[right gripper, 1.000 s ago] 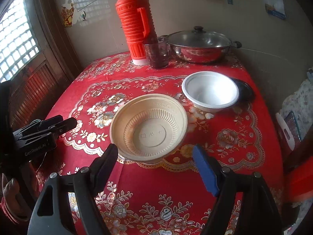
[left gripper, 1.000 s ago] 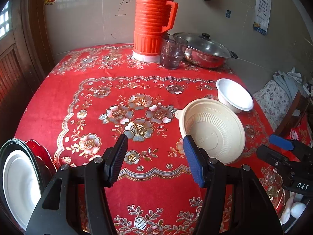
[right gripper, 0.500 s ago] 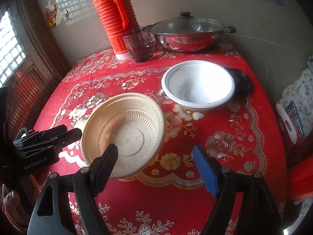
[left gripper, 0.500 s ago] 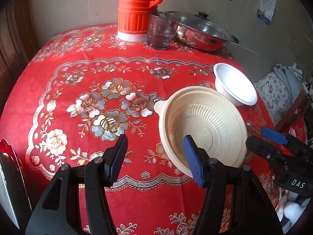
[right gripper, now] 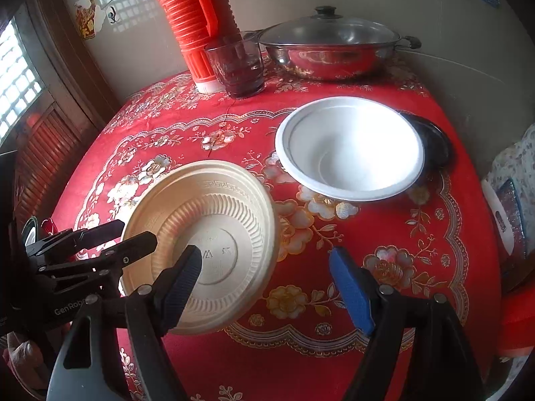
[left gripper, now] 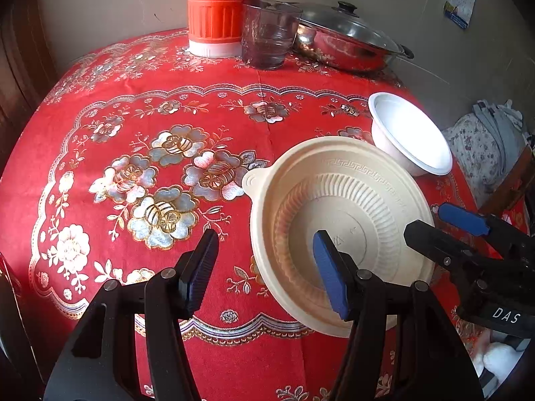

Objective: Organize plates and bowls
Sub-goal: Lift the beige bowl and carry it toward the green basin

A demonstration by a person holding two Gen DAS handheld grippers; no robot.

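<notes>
Left hand-held gripper (left gripper: 265, 272): jaws apart, empty, one blue pad over the beige bowl (left gripper: 341, 230), lower right of frame. Right hand-held gripper (right gripper: 265, 275): also agape, holding nothing, dark pad above that bowl's near wall, lower left. Bowl on the red surface (left gripper: 133, 107), possibly tilted. Both about equally near. White bowl (right gripper: 351, 147) beyond, upper right.
</notes>
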